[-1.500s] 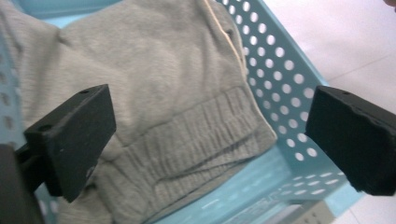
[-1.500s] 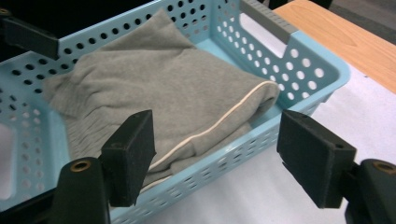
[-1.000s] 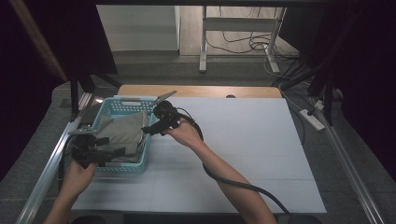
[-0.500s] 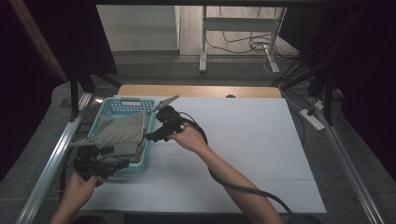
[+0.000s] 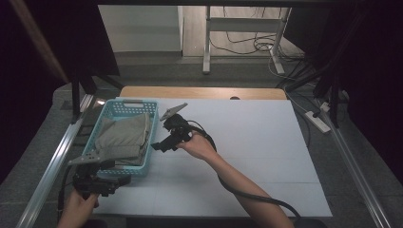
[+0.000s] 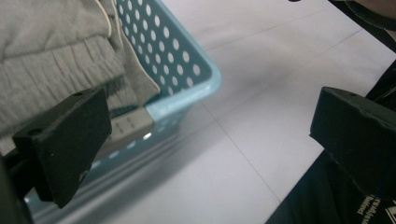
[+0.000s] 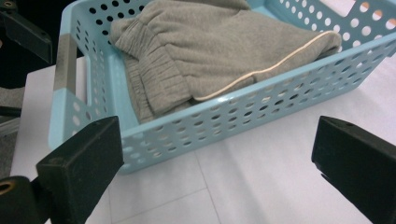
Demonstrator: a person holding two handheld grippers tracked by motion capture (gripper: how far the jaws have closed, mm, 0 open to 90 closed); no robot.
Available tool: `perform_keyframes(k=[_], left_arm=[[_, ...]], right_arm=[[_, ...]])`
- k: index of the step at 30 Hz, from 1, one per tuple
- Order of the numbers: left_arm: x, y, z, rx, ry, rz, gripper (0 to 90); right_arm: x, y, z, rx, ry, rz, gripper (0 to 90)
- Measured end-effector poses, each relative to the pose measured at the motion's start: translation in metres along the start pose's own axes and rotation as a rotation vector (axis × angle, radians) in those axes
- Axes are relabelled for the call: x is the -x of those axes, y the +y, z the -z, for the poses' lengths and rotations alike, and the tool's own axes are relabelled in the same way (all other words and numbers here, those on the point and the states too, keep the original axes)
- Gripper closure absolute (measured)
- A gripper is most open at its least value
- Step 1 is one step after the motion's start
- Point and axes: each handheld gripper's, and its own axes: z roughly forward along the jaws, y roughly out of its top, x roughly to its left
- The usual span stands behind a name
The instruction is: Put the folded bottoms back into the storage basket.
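Right hand-held gripper [image 5: 159,145] sits just off the right long side of the blue basket [image 5: 140,171], jaws spread wide with nothing between them; they have just been opening. In the right gripper view we see both black jaws apart over white table, the basket's perforated wall just ahead, not touching.

Left hand-held gripper [image 5: 116,179] is at the basket's near end, close to the table's near-left corner, held by the left hand [image 5: 78,206]. We read its jaws as released too: in the left gripper view they stand wide, the basket's near corner [image 6: 205,79] between and beyond them, no pad pressing on it as far as we can tell.

Grey folded garment [image 5: 122,135] lies inside the basket, ribbed cuff toward the near end, a pale cord along one edge [image 7: 261,70]. Basket rests on the white table [image 5: 266,142] along its left edge, long axis running near to far. Right hand [image 5: 199,146] grips the gripper body, cable trailing under the forearm toward the near edge.
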Motion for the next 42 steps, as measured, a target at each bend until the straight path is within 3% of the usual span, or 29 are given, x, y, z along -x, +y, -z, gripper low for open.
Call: perform_keyframes(k=[12, 17, 27, 34, 42], left_arm=[[0.009, -0.019, 0.004, -0.02, 0.02, -0.009, 0.0], [0.012, -0.02, 0.008, -0.014, 0.035, -0.013, 0.0], [0.013, -0.019, 0.004, -0.051, 0.04, -0.02, 0.0], [0.013, -0.02, 0.006, -0.052, 0.015, -0.01, 0.2], [0.012, -0.021, 0.008, -0.028, -0.006, -0.016, 0.9]], right_arm=[[-0.003, -0.013, 0.011, 0.007, 0.0, -0.011, 1.0], [-0.003, -0.019, 0.017, 0.014, -0.009, -0.012, 0.0], [-0.005, -0.03, 0.029, 0.02, -0.025, -0.022, 0.0], [-0.004, -0.035, 0.037, 0.037, -0.009, -0.054, 0.0], [-0.007, -0.043, 0.043, 0.003, -0.025, -0.033, 0.0]])
